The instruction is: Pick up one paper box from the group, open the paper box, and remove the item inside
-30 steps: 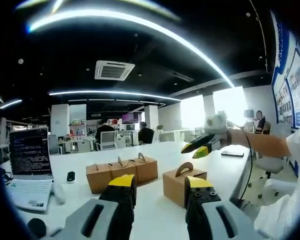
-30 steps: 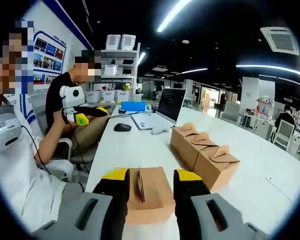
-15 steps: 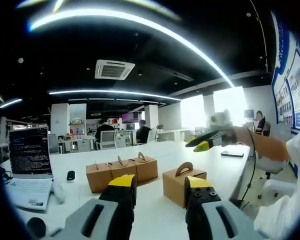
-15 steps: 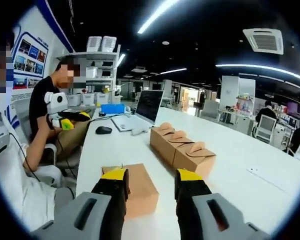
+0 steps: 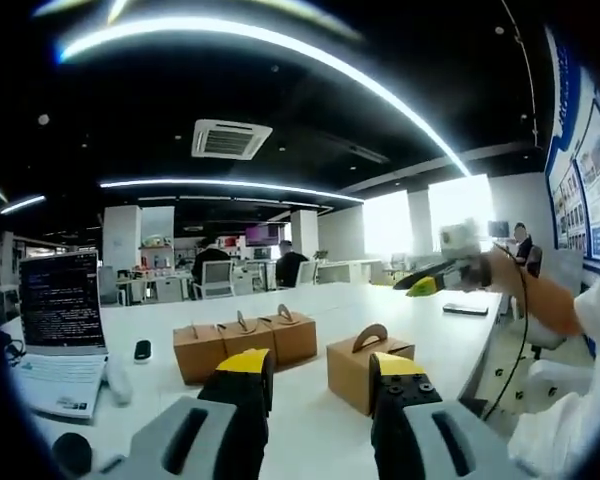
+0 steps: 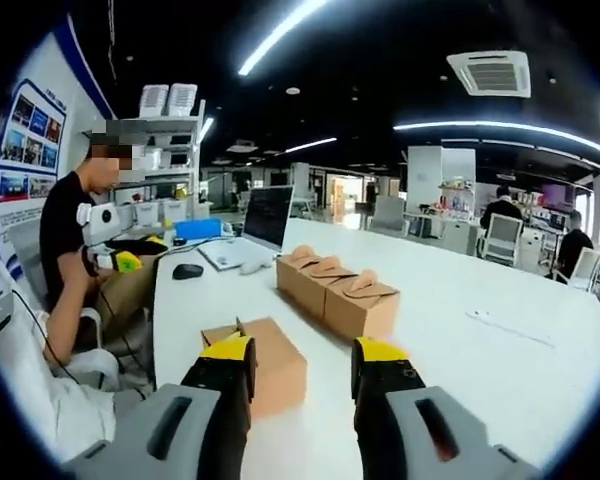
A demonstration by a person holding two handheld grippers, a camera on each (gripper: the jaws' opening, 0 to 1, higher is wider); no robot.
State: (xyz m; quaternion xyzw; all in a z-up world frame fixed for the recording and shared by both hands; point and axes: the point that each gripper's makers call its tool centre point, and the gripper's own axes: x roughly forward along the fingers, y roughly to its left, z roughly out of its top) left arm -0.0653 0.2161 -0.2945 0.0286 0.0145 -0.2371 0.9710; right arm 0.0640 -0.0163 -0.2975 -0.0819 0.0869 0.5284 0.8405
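Observation:
A single brown paper box (image 5: 363,362) with an arched handle stands on the white table (image 5: 310,420), a little apart from a row of three like boxes (image 5: 242,340). My left gripper (image 5: 320,366) hangs open in front of them, nothing between its yellow-tipped jaws. Far to the right my right gripper (image 5: 432,282) hovers in the air above the table. In the right gripper view the single box (image 6: 268,362) lies just beyond the left jaw of my open right gripper (image 6: 304,350), not touched. The row of three boxes (image 6: 332,290) stands further off.
An open laptop (image 5: 58,320) and a dark mouse (image 5: 141,352) sit at the left of the table. The laptop (image 6: 252,226) and mouse (image 6: 187,271) lie beyond the boxes. A seated person (image 6: 75,240) holds another gripper device. A phone (image 5: 464,309) lies far right.
My right gripper has drawn back and up from the single box, which now looks smaller and sits left of its jaws. The left gripper has stayed put.

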